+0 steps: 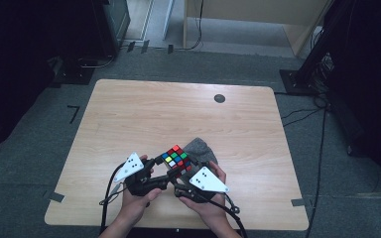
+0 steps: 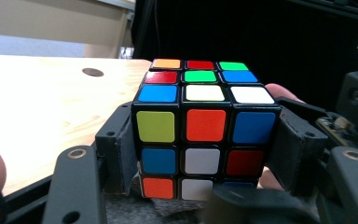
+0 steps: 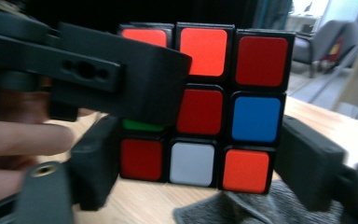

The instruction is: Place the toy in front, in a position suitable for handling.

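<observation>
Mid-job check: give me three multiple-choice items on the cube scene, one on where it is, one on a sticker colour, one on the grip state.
1. Where is the Rubik's cube?
A. near the person's edge of the table, between both grippers
B. by the far dark round spot
C. on the floor

2. In the left gripper view, what colour is the centre sticker of the face towards the camera?
A. green
B. orange
C. yellow

3. How does the left gripper stand?
A. open and away from the cube
B. jaws closed on the cube's two sides
C. lying on the table

Answers: 1 A, the high view shows it beside the grey cloth; 2 B, orange sits mid-face; 3 B, both jaws press the cube's sides.
</observation>
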`<action>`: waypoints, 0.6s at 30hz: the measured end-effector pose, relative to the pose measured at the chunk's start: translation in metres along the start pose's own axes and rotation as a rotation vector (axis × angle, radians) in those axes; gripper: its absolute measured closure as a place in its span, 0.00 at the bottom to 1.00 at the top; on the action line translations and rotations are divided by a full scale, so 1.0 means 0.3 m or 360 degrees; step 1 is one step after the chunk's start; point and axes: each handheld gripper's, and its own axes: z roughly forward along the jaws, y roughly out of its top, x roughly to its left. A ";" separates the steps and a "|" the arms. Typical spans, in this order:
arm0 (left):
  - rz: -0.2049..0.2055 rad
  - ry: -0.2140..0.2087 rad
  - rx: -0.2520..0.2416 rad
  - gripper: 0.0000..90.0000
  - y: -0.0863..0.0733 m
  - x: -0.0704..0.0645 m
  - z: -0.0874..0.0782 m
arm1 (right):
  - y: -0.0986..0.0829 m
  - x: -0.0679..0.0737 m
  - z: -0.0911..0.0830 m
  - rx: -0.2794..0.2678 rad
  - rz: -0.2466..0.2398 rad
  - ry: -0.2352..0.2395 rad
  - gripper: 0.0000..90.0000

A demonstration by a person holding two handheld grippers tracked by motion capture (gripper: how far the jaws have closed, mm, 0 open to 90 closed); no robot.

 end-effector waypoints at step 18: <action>0.0111 0.0030 -0.0097 0.19 0.049 0.111 -0.077 | 0.030 -0.147 -0.057 0.0036 0.0195 -0.0027 0.38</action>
